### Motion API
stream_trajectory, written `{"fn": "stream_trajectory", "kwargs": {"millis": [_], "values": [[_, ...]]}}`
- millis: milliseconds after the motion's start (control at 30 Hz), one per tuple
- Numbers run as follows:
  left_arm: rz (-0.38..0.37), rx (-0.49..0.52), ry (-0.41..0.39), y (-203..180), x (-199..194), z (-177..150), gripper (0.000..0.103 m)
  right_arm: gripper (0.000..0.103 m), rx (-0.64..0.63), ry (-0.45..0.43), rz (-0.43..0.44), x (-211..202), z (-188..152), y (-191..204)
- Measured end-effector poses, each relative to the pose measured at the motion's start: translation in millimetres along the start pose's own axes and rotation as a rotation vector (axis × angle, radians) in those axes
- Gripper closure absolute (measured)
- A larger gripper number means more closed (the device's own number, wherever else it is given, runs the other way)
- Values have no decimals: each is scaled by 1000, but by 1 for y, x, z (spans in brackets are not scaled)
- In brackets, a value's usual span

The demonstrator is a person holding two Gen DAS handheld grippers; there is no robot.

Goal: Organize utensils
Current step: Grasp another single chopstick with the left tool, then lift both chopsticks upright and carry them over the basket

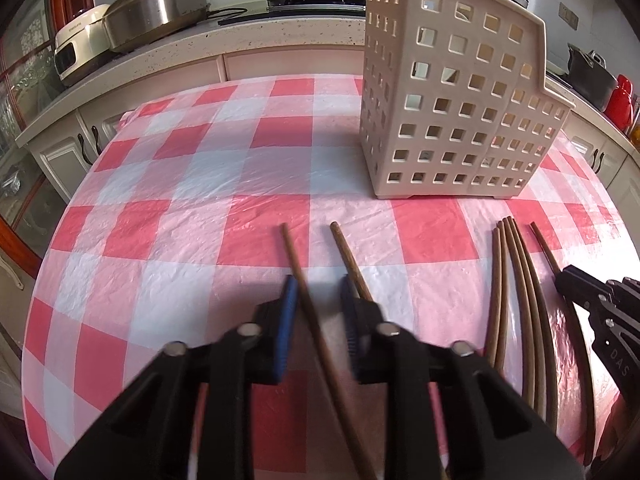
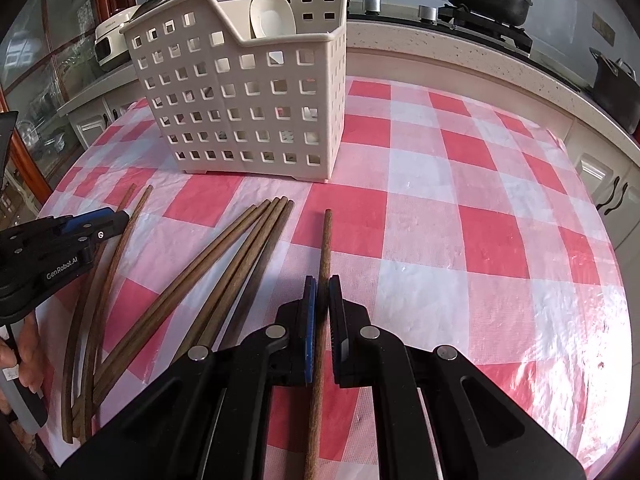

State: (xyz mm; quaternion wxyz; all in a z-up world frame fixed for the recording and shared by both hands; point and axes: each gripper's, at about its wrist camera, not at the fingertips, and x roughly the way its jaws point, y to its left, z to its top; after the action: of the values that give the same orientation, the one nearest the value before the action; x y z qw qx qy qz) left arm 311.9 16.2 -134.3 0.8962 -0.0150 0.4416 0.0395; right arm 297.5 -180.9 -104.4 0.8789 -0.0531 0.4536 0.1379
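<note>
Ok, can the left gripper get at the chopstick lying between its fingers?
Probably yes: the left gripper is open, the chopstick runs straight between its fingers, and only its neighbour lies close outside.

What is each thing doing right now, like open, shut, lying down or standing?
Left gripper: open, one chopstick between its fingers.
Right gripper: shut on single chopstick.
Chopstick bundle: lying flat.
Basket: upright, white spoon inside.

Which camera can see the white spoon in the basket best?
The right wrist view. It looks over the beige perforated plastic basket's open top, so the white ceramic spoon shows clearly inside. The left wrist view shows only the basket's outer walls; no spoon can be made out there.
</note>
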Motion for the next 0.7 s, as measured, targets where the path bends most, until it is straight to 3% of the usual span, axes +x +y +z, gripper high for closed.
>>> {"fn": "stream_trajectory", "kwargs": {"millis": [133, 467, 700], "values": [[-80, -33, -9, 7, -7, -3, 96, 97, 44, -53, 18, -13, -1, -7], [-121, -25, -202, 12, -74, -12, 97, 97, 96, -216, 33, -68, -1, -15], [-140, -21, -293, 18, -118, -20, 97, 97, 85, -322, 29, -111, -4, -7]]}}
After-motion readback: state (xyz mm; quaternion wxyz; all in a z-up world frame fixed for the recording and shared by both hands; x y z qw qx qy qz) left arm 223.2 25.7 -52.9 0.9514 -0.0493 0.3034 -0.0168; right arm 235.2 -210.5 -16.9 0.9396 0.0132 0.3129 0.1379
